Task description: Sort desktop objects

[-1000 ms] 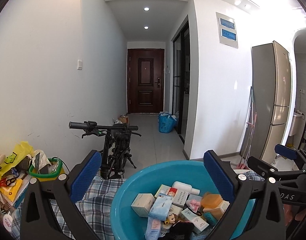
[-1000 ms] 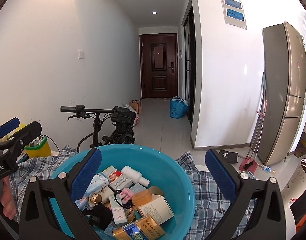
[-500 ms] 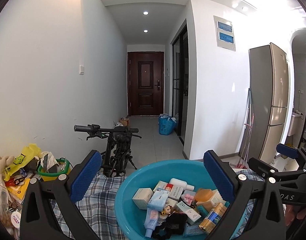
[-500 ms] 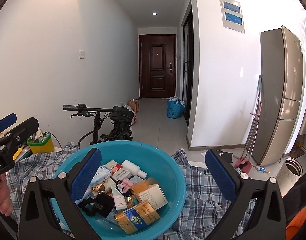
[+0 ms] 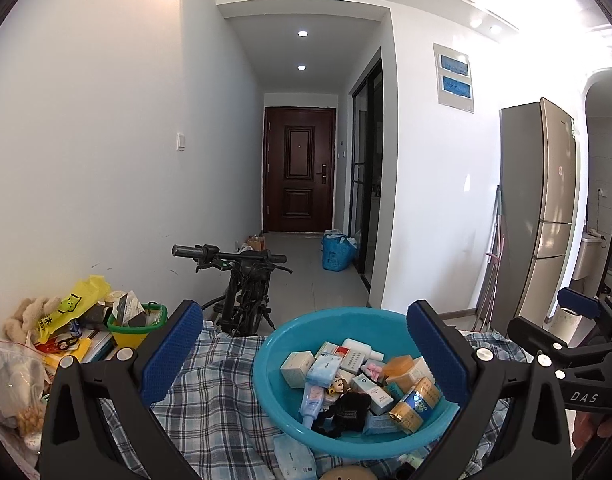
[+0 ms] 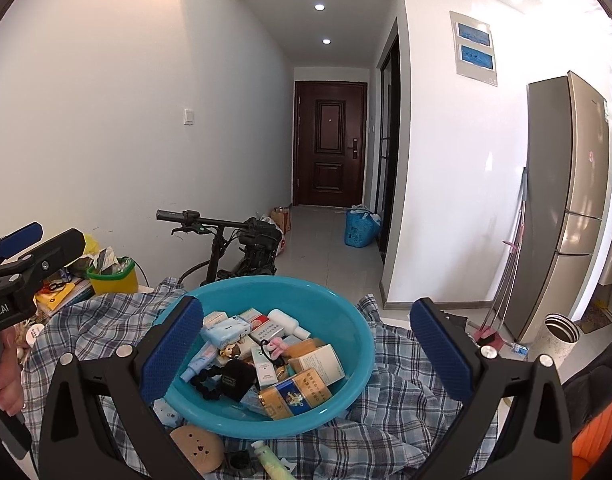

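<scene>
A teal basin [image 5: 265,364] [image 6: 358,360] sits on a checked cloth and holds several small items. Among them are a white bottle [image 5: 356,346] [image 6: 283,318], a gold and blue box [image 5: 416,402] [image 6: 293,394], a black pouch [image 5: 352,404] [image 6: 233,376] and a light blue pack [image 5: 324,368] [image 6: 225,328]. My left gripper [image 5: 303,312] hangs open above the basin's near side, nothing between its fingers. My right gripper [image 6: 306,306] is open too, likewise above the basin and empty. In front of the basin lie a round tan disc [image 6: 197,446] and a green tube [image 6: 271,460].
The checked cloth [image 5: 209,400] [image 6: 406,400] covers the table. A yellow tub with a green rim [image 5: 137,322] [image 6: 111,276] and a heap of bags, books and a plush toy [image 5: 29,312] crowd the left side. Beyond the table stand a bicycle [image 5: 241,280] and a fridge [image 6: 566,200].
Both grippers have drawn back and up from the basin, which now looks smaller and farther off. The disc and tube in front of it have come into view. Both stayed open.
</scene>
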`<state>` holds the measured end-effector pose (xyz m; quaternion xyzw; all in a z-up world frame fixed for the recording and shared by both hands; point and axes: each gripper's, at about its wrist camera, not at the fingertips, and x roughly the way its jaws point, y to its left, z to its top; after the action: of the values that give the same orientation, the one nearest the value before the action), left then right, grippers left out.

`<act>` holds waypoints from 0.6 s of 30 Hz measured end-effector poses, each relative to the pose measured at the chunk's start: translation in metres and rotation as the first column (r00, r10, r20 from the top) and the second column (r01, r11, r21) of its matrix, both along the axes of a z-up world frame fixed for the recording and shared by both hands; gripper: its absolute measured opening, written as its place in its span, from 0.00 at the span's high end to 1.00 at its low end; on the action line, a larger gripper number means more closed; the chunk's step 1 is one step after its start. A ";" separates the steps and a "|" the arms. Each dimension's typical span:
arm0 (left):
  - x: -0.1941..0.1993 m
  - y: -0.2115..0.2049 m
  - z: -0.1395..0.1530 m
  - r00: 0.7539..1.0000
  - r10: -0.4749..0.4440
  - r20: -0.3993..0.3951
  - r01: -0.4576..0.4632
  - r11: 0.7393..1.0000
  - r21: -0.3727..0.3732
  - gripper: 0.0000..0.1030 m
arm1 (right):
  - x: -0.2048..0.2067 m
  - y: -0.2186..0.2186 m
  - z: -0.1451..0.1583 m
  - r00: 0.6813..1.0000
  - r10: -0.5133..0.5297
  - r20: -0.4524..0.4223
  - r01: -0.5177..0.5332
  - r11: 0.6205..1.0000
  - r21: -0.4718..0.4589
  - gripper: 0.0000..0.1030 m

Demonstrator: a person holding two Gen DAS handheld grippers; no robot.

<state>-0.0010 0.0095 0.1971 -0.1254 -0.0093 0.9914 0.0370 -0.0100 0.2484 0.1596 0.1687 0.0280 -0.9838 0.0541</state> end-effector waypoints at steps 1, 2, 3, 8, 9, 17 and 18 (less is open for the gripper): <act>0.007 0.000 0.001 1.000 0.000 0.002 0.000 1.000 -0.002 0.00 | 0.006 -0.001 0.000 1.000 0.005 0.001 -0.005 1.000 -0.001 0.00; 0.012 -0.001 0.002 1.000 -0.003 0.004 0.003 1.000 -0.002 0.00 | 0.011 -0.002 0.001 1.000 0.010 0.002 -0.010 1.000 -0.001 0.00; 0.018 -0.002 0.003 1.000 -0.001 0.003 0.001 1.000 -0.002 0.00 | 0.017 -0.002 0.001 1.000 0.014 0.002 -0.014 1.000 -0.002 0.00; 0.043 -0.007 0.005 1.000 -0.010 0.008 0.010 1.000 0.011 0.00 | 0.039 -0.003 0.004 1.000 0.020 0.011 -0.020 1.000 0.010 0.00; 0.046 -0.008 0.004 1.000 -0.014 0.013 0.014 1.000 0.017 0.00 | 0.044 -0.004 0.004 1.000 0.020 0.011 -0.020 1.000 0.009 0.00; 0.077 -0.007 -0.005 0.999 -0.045 0.027 0.044 0.999 0.021 0.00 | 0.074 -0.003 0.004 0.999 0.034 -0.024 -0.034 0.999 0.003 0.00; 0.081 -0.006 -0.007 0.999 -0.042 0.018 0.041 0.999 0.014 0.00 | 0.077 -0.003 0.003 0.999 0.037 -0.027 -0.038 0.999 -0.002 0.00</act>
<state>0.0801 0.0035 0.1898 -0.1345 -0.0136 0.9891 0.0582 0.0669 0.2453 0.1622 0.1550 0.0304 -0.9848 0.0725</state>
